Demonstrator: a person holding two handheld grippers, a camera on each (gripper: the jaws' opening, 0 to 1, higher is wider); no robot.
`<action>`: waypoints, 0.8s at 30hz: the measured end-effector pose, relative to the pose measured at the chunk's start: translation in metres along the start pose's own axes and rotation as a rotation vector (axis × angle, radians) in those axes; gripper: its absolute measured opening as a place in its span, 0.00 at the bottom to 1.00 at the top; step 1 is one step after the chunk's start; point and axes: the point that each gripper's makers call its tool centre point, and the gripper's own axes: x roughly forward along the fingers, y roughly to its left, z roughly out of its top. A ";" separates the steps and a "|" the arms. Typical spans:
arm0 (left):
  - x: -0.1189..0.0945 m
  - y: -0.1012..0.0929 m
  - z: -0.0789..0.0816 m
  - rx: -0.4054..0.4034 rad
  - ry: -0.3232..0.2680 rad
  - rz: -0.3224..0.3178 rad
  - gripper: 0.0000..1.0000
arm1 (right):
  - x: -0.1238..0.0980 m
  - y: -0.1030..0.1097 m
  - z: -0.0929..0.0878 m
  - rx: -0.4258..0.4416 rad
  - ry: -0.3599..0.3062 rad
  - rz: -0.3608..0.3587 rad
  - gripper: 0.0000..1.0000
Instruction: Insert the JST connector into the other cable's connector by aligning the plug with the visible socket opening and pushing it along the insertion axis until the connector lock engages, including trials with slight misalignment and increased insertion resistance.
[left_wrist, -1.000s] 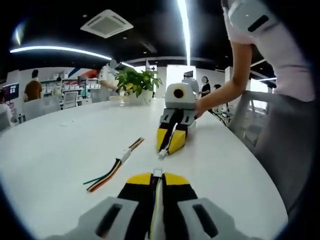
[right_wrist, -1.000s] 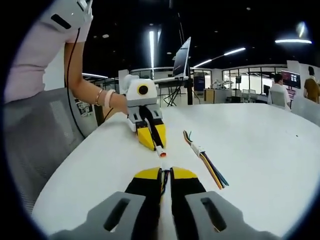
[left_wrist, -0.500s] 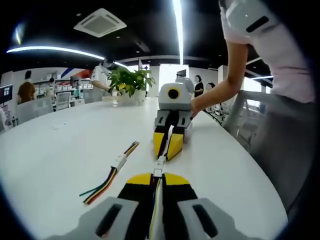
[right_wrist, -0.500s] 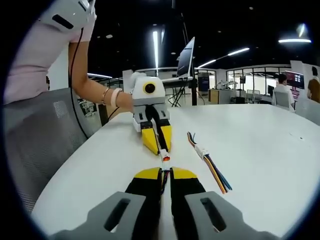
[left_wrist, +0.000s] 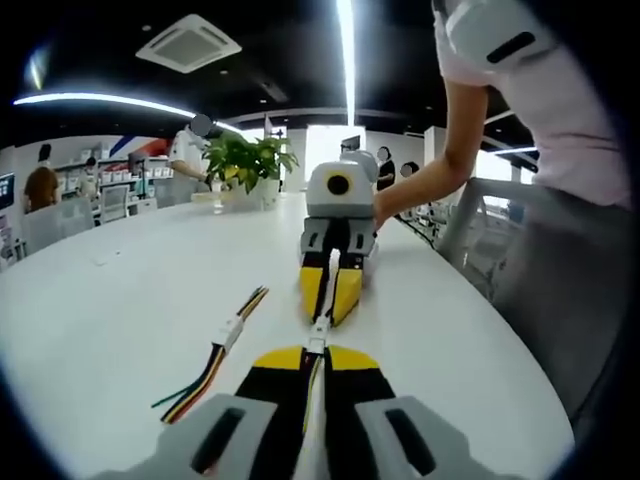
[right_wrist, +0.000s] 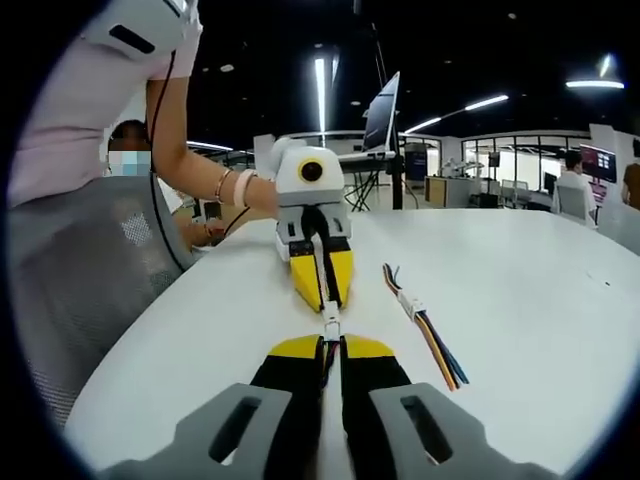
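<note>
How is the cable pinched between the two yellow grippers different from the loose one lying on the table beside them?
The held cable is gripped at both ends by the left gripper and right gripper, stretched straight between them. The loose cable lies untouched on the white table, its coloured wires fanned out. Both carry a small white connector at mid-length.

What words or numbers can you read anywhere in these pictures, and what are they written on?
None can be read.
The screen far across the room: bright shapes, too small and blurred to read.
The shelves by the far wall: any labels are too small to read.
The grippers, the two held connectors and the spare cable on the white table: no print shows.
</note>
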 end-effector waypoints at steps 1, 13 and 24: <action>0.000 -0.001 0.001 0.000 -0.002 -0.004 0.00 | 0.000 0.000 0.000 0.001 0.000 0.004 0.04; 0.004 -0.003 0.007 -0.004 -0.023 -0.019 0.00 | -0.002 0.000 0.004 0.001 -0.011 0.042 0.04; 0.006 0.000 0.019 -0.045 -0.090 -0.007 0.00 | -0.009 -0.005 0.010 0.041 -0.064 0.043 0.03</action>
